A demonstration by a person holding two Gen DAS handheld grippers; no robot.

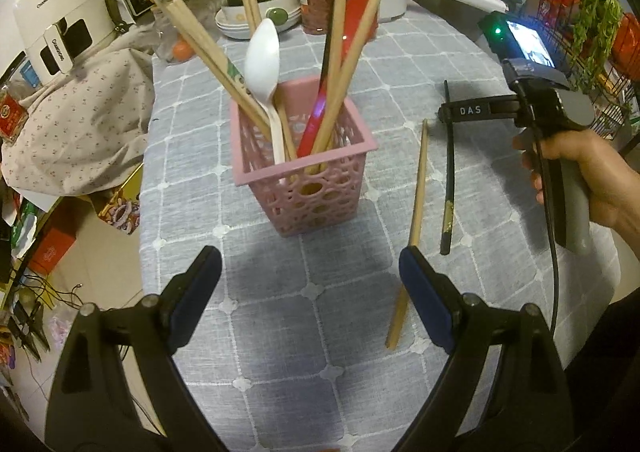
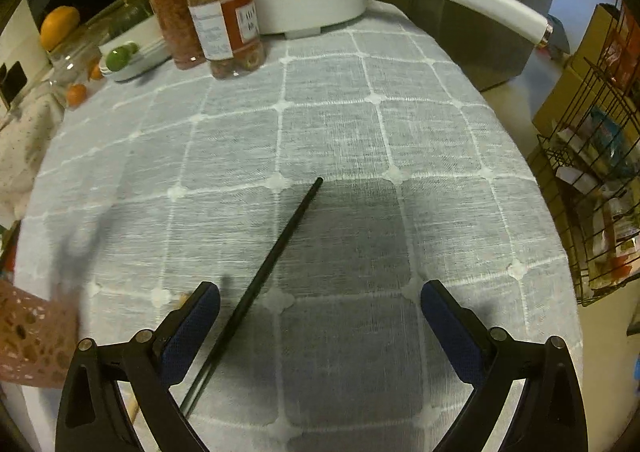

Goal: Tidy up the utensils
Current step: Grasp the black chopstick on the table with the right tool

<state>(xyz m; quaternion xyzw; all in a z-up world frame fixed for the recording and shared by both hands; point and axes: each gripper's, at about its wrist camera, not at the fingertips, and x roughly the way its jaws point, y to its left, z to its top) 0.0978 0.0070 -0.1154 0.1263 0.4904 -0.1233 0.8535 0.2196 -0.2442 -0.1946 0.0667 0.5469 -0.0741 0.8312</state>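
Right gripper (image 2: pixel 320 316), wide open and empty, hangs over the black chopstick (image 2: pixel 276 252), which lies slanted nearer its left finger (image 2: pixel 192 328).

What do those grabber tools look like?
Each gripper has two black fingers with dark blue pads and round silver rivets. The right gripper has a grey and black pistol handle, white "DAS" lettering, a black cable, and a small lit screen beside a green light.
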